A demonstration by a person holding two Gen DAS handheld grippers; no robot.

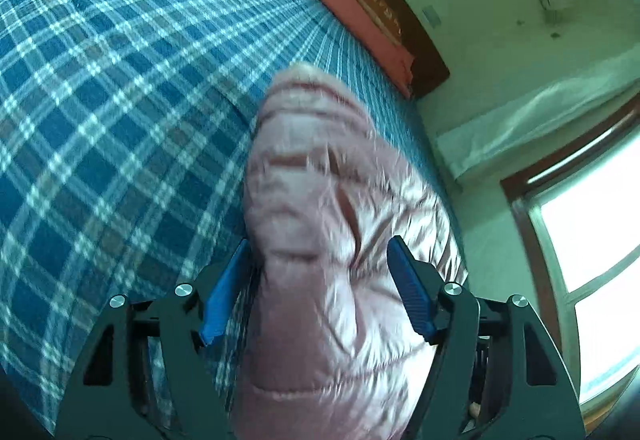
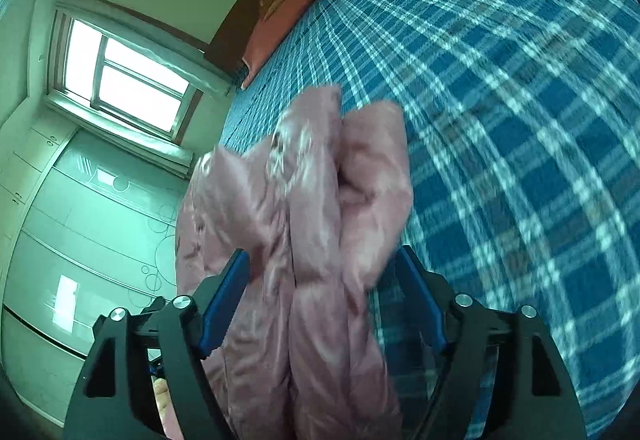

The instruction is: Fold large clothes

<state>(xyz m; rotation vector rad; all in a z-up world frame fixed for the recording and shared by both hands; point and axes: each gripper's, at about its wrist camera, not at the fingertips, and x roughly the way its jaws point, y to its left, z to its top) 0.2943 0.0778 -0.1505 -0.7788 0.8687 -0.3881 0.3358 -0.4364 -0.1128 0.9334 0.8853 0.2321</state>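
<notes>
My left claw [image 1: 316,288] and right claw [image 2: 320,296] both stand released, the pink puffer jacket [image 1: 320,224] bunched loosely between each pair of pads, its length running straight ahead from both onto the plaid bed [image 1: 120,80]; neither hand sits nearer.

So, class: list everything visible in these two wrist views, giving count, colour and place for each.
Padded jacket: one, pink, bunched between both grippers' fingers, above the bed.
Bedsheet: one, blue-and-white plaid, covering the bed.
Pillow: one, salmon, at the headboard.
Headboard: one, dark brown, against the wall.
Window: one, bright, beside the bed.
Wardrobe: one, pale, below the window.
Left gripper: black with blue pads, open.
Right gripper: same, open.
</notes>
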